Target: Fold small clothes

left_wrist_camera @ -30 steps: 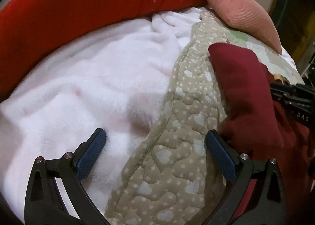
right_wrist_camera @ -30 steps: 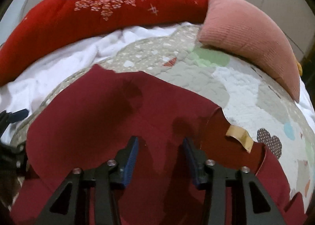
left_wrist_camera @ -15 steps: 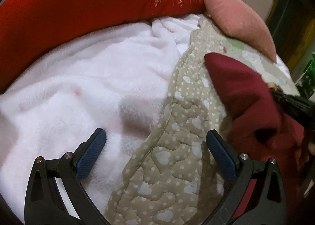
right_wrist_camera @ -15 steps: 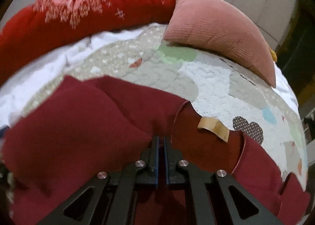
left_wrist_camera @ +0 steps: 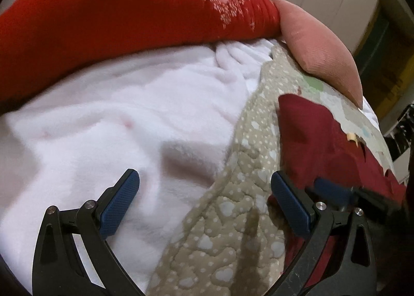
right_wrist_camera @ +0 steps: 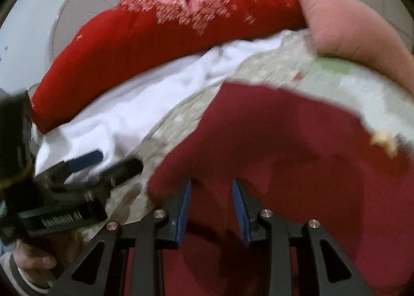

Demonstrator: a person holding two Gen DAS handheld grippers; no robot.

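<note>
While the dark red garment (right_wrist_camera: 297, 146) lies on the quilt (left_wrist_camera: 233, 218), the right hand-held gripper (right_wrist_camera: 211, 208) has just parted its jaws over it; the left hand-held gripper (left_wrist_camera: 204, 208) gapes empty beside the garment.

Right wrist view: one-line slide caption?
Right gripper fingers parted over the dark red garment on the quilt, jaws just opened.

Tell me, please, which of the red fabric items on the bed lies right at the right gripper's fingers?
The dark maroon garment with the tan neck label, spread on the patterned quilt and reaching between the right gripper fingers. The bright red embroidered cushion lies far back against the headboard.
</note>
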